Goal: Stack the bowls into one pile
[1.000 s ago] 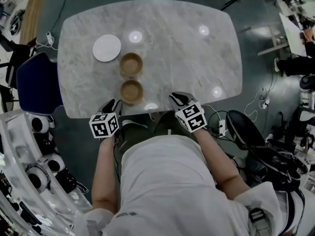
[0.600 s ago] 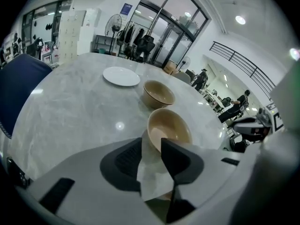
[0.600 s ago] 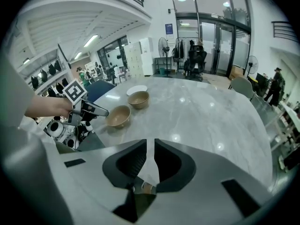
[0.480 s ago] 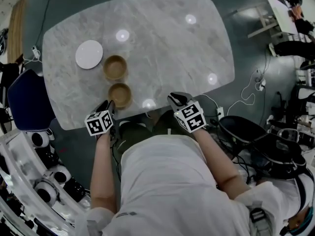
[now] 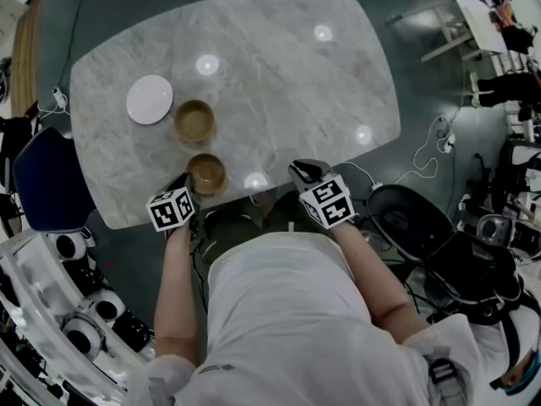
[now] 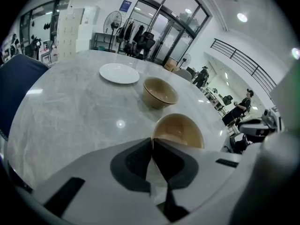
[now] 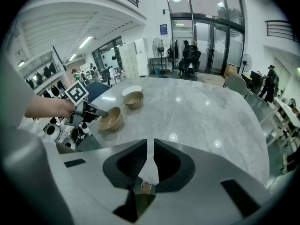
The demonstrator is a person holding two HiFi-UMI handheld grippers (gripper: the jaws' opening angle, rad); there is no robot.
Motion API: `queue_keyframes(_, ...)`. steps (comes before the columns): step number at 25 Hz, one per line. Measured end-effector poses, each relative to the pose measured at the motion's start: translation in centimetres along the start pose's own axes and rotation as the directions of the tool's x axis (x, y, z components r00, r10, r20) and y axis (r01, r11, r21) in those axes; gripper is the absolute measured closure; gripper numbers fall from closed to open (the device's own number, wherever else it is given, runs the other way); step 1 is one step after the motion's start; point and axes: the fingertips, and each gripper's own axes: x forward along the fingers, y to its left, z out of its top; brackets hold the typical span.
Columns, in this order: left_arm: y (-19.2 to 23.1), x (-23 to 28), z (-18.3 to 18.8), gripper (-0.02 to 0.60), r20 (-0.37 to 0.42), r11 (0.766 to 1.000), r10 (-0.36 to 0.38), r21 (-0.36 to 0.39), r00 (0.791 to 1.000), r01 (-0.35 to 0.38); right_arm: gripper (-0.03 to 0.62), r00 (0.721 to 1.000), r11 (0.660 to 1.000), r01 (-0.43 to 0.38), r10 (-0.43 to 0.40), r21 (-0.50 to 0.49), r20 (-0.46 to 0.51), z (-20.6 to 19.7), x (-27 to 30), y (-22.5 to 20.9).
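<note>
We look down on a pale marble table (image 5: 279, 100) with rounded corners and lamp glints dotted across it. The person (image 5: 279, 311), in a white top, stands at its near edge with an arm reaching to each side. A navy chair (image 5: 46, 180) sits off the table's left end. The left gripper (image 5: 187, 180) reaches over the near edge at the left. Its jaws have just been closing, and we find them pinched on the near rim of the near bowl (image 5: 206, 172). The right gripper (image 5: 303, 170) hangs at the near edge further right, well apart from every dish. Its jaws have just drawn in a little and stand a narrow gap apart with nothing between them. On the left part of the table a white plate (image 5: 150, 100) lies flat. Just right of it we see the far bowl (image 5: 194, 121), tan and upright. The near bowl, the same tan, sits nearer to us, close by the table's edge. The two bowls are near each other but not touching, and not yet stacked
</note>
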Motion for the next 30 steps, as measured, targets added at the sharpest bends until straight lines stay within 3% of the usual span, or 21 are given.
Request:
queue_keyframes(14,-1.6,-1.8,0.9,0.569,0.035,1.0,-0.011,-0.002,0.999,0.011,0.545,0.999,1.0,-0.008,0.008,-0.019,0.046,1.5,-0.7,-0.3)
queue_keyframes(30,-1.6,-4.0,7.1,0.569,0.084,0.999,0.033,0.029,0.996,-0.035,0.549,0.993,0.998,-0.057,0.06,-0.03,0.098,5.4,0.8,0.4)
